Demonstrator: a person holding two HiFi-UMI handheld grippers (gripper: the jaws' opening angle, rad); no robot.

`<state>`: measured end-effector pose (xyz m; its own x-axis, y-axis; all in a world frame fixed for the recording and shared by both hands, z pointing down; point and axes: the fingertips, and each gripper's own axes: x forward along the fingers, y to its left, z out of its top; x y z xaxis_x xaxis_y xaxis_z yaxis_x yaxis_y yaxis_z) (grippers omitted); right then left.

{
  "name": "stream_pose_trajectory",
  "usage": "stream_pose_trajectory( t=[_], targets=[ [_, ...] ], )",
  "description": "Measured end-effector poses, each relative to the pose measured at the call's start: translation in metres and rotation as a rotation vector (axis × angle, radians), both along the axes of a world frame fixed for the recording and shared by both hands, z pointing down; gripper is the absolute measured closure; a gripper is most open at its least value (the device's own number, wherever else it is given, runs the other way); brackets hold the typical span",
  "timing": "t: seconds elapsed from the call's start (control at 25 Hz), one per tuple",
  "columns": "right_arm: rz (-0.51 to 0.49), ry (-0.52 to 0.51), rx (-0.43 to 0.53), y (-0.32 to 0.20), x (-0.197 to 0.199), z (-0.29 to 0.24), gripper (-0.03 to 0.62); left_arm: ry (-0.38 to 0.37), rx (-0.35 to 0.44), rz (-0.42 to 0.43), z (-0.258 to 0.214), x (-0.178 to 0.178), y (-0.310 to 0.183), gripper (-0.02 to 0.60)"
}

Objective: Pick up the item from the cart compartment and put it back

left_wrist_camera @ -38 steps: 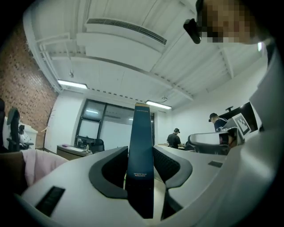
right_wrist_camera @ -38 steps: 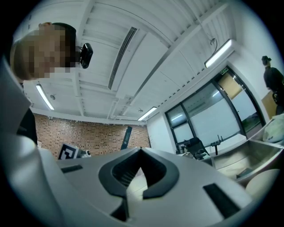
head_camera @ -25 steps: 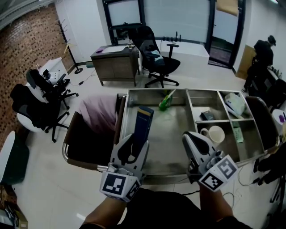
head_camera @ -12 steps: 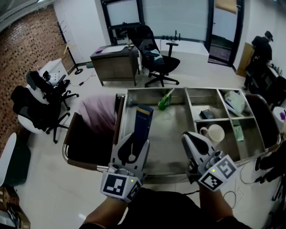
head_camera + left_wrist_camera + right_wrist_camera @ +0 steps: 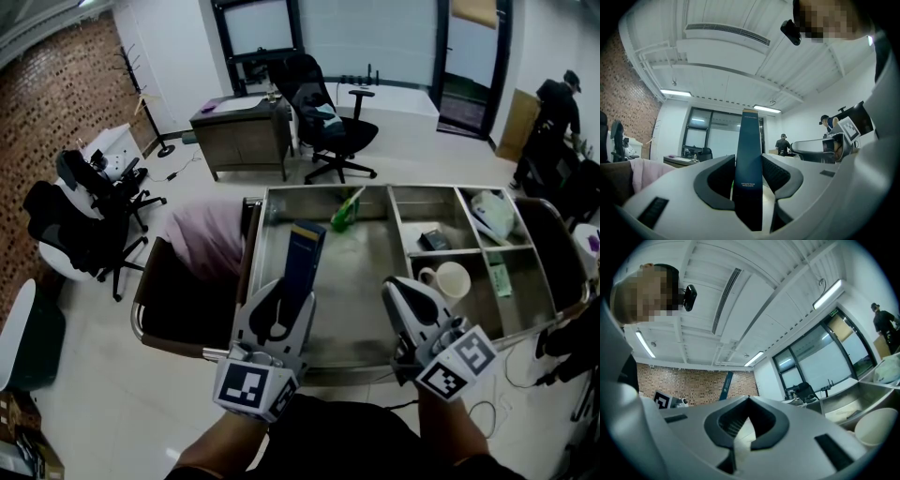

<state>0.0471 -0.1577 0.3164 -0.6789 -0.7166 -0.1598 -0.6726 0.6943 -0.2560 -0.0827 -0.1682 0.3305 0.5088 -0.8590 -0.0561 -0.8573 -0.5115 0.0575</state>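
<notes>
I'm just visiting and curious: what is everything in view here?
steel cart: one, silver, centre
slim box: one, dark blue, over big compartment
bottle: one, green, big compartment's far end
mug: one, white, right front compartment
small box: one, dark, middle compartment
bag: one, white, far right compartment
cloth: one, pink, left of cart
office chairs: three, black, behind and left
desk: one, brown, behind cart
person: one, dark clothes, far right
left gripper: one, white, shut on slim box
right gripper: one, white, shut, empty

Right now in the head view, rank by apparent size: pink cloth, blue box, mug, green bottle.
1. pink cloth
2. blue box, though it is raised nearer the camera
3. mug and green bottle: look alike, not ranked
</notes>
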Motion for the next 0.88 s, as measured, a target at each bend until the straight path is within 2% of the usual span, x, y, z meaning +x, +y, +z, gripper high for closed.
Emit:
stream_pose_trajectory(
  t=[0.28, 0.44, 0.6, 0.76, 0.8, 0.88],
  targets=[
    [0.009, 0.004, 0.000, -0.002, 0.003, 0.001, 0.574, -0.087, 0.025, -0.013, -0.014, -0.002, -0.032, 0.410],
    [0.017, 0.008, 0.003, -0.001, 0.006, 0.001, 0.574, -0.204, 0.027, 0.006, -0.015, 0.004, -0.058, 0.410],
    [0.032, 0.017, -0.002, -0.002, 0.010, 0.004, 0.574, -0.400, 0.044, 0.011, -0.012, 0.014, -0.081, 0.410],
    [0.046, 0.019, -0.011, -0.006, 0.014, 0.008, 0.574, -0.694, 0.097, 0.013, -0.004, 0.031, -0.114, 0.411],
    [0.047, 0.018, -0.012, -0.006, 0.014, 0.008, 0.574, -0.748, 0.088, 0.026, 0.003, 0.036, -0.123, 0.410],
    [0.049, 0.018, -0.012, -0.005, 0.015, 0.008, 0.574, -0.808, 0.037, 0.071, 0.020, 0.045, -0.138, 0.410]
  ],
)
